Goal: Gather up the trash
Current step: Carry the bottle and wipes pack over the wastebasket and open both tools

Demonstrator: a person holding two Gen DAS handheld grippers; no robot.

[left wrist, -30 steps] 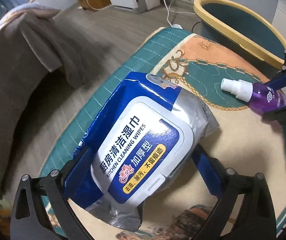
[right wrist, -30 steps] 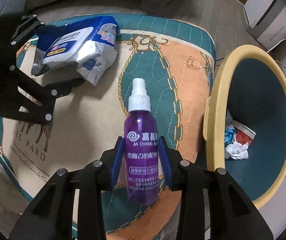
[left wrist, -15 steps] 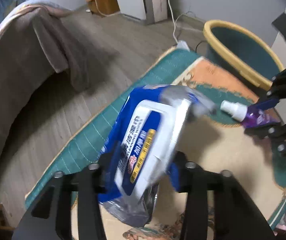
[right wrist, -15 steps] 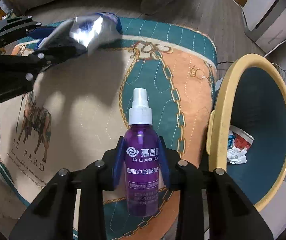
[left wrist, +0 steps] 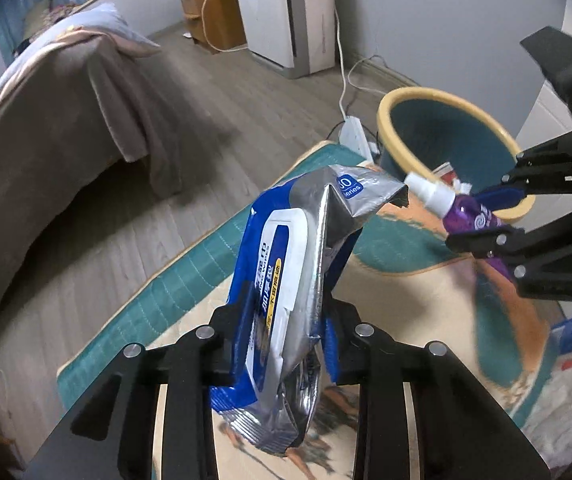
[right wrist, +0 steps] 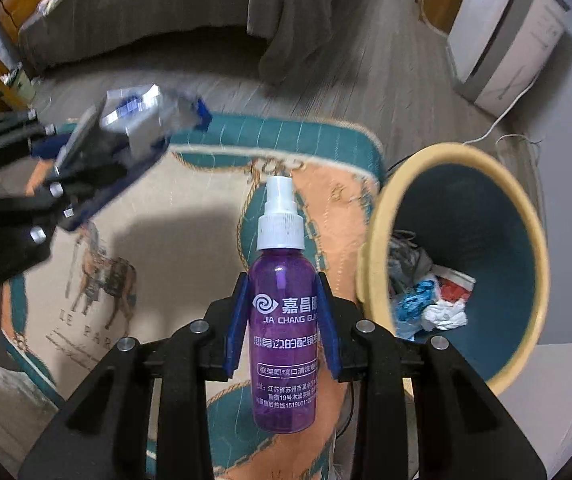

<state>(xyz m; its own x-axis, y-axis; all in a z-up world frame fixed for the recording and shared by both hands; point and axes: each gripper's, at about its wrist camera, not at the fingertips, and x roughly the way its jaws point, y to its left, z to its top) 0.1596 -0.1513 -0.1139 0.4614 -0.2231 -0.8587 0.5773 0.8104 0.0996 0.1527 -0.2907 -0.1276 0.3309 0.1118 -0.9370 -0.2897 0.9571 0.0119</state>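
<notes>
A blue and silver pack of kitchen wipes [left wrist: 286, 248] hangs upright above the rug, squeezed and creased between the pads of my left gripper [left wrist: 290, 320], whose jaws are still closing on it. The right wrist view shows this pack [right wrist: 137, 116] blurred at the upper left, held by the left gripper [right wrist: 85, 160]. My right gripper [right wrist: 283, 320] is shut on a purple spray bottle [right wrist: 281, 280] with a white nozzle, lifted off the rug beside a teal bin with a yellow rim [right wrist: 374, 240]. In the left wrist view the bottle [left wrist: 462, 212] hangs in front of the bin [left wrist: 398, 96].
Crumpled paper and wrappers [right wrist: 430, 300] lie inside the bin. A patterned teal and orange rug [right wrist: 189, 208] covers the wooden floor below. A bed with a grey blanket [left wrist: 45, 120], a white appliance [left wrist: 294, 12] and a power strip [left wrist: 354, 132] stand further off.
The left gripper's jaws closed on the wipes pack, folded it narrow and lifted it off the rug. The right gripper rose with the spray bottle, and the bin now looks closer.
</notes>
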